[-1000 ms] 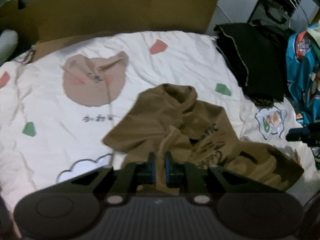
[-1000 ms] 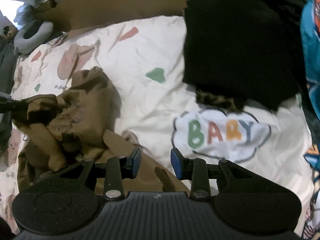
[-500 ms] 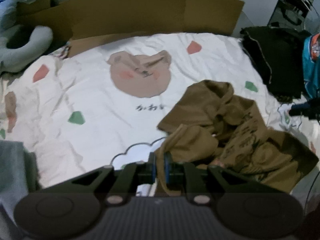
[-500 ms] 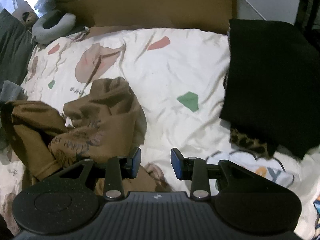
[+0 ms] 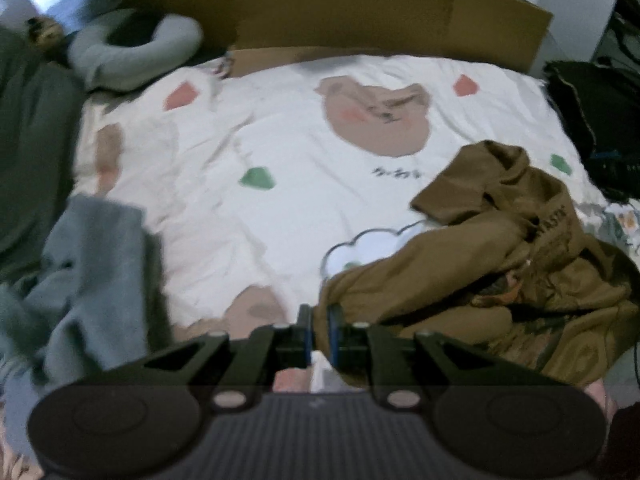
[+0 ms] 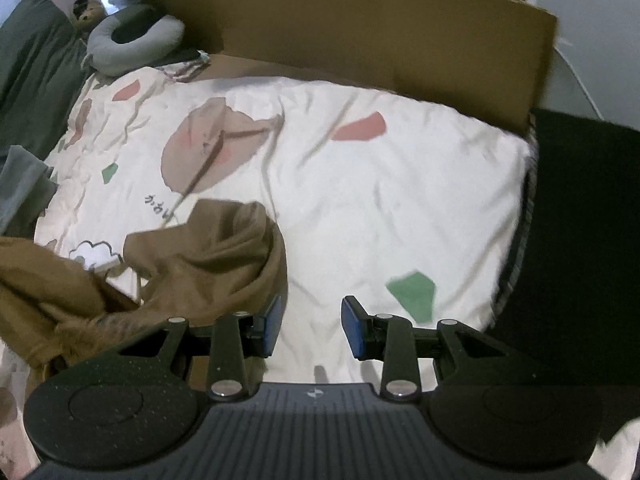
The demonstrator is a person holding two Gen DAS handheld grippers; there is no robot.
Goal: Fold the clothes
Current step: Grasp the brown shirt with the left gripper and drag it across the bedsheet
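Note:
A crumpled brown printed garment [image 5: 500,264] lies on the white patterned bed cover [image 5: 288,184], at the right of the left wrist view. My left gripper [image 5: 319,334] is shut on a fold of this garment at its near left edge, the cloth pinched between the blue pads. In the right wrist view the same brown garment [image 6: 208,256] is bunched at the lower left. My right gripper [image 6: 310,328] hovers open just to its right over bare bed cover [image 6: 380,200], nothing between its fingers.
A grey garment [image 5: 88,280] lies at the left edge of the bed. A grey neck pillow [image 5: 132,56] and a cardboard sheet [image 5: 360,16] sit at the head. A black folded cloth [image 6: 584,240] lies on the right. A dark green blanket [image 6: 36,76] is far left.
Both views have swung leftward across the bed. My left gripper has dragged the held fold of the brown garment to the left, stretching it out. The right gripper stayed open and followed.

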